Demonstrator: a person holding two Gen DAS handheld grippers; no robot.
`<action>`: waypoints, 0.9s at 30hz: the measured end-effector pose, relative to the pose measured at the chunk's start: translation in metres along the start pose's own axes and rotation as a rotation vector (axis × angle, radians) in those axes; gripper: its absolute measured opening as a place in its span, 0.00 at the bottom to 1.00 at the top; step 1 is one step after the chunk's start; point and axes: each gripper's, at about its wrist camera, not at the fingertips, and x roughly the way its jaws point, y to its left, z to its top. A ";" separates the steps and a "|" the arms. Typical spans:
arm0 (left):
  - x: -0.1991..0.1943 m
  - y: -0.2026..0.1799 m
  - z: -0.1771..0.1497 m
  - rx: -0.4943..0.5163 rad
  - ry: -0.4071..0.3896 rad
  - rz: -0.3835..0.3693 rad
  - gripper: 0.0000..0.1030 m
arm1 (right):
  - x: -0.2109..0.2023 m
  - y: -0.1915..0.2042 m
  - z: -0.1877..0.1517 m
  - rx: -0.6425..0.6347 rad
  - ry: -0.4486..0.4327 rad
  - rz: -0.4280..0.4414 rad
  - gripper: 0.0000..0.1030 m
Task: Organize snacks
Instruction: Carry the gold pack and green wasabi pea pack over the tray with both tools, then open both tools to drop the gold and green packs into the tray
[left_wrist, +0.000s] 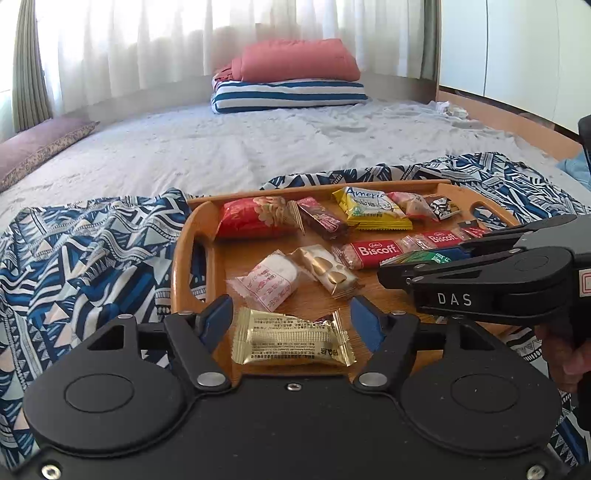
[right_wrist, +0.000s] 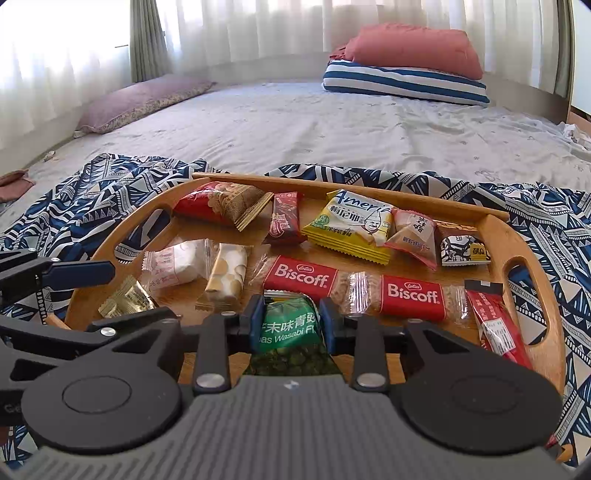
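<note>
A: Nearest to us is the gold packet (left_wrist: 293, 341), lying flat on the near edge of the wooden tray (left_wrist: 192, 236), long side running left to right between the fingers of our left tongs (left_wrist: 291, 319). Those tongs are spread, with a gap on each side of the packet, so nothing presses on it.

B: And our right tongs (right_wrist: 291, 319) are pinching the green wasabi pea bag (right_wrist: 290, 325), held above the tray's near edge with its printed end pointing away from us.

A: What else do we have in the tray?

B: Along the far rim a red bag (right_wrist: 218, 205), a dark red bar (right_wrist: 284, 218), a yellow packet (right_wrist: 351, 229), a pink-edged packet (right_wrist: 413, 232) and a brown and white one (right_wrist: 461, 245). In the middle row a white cake in clear wrap (right_wrist: 177, 264), a cream and gold sweet (right_wrist: 225, 275), and two Biscoff biscuits (right_wrist: 301, 277) lying end to end, long sides across the tray. A red stick (right_wrist: 496, 325) lies by the right handle, running toward us.

A: The tray sits on a blue patterned cloth (left_wrist: 92, 240) spread over a bed (left_wrist: 221, 140) with a pale sheet.

B: At the far end we see a pink quilt (left_wrist: 299, 61) folded on a striped pillow (left_wrist: 288, 94), a mauve pillow (left_wrist: 40, 146) at the left, and white curtains (left_wrist: 147, 40) behind.
</note>
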 end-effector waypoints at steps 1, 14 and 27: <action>-0.003 0.000 0.000 0.004 -0.005 0.008 0.71 | 0.000 0.000 0.000 0.000 0.000 0.002 0.36; -0.023 0.013 -0.005 -0.059 -0.013 0.052 0.93 | -0.001 0.011 -0.005 -0.016 0.017 0.015 0.38; -0.041 0.018 -0.017 -0.095 0.009 0.066 1.00 | -0.022 0.017 -0.002 0.001 -0.023 -0.019 0.70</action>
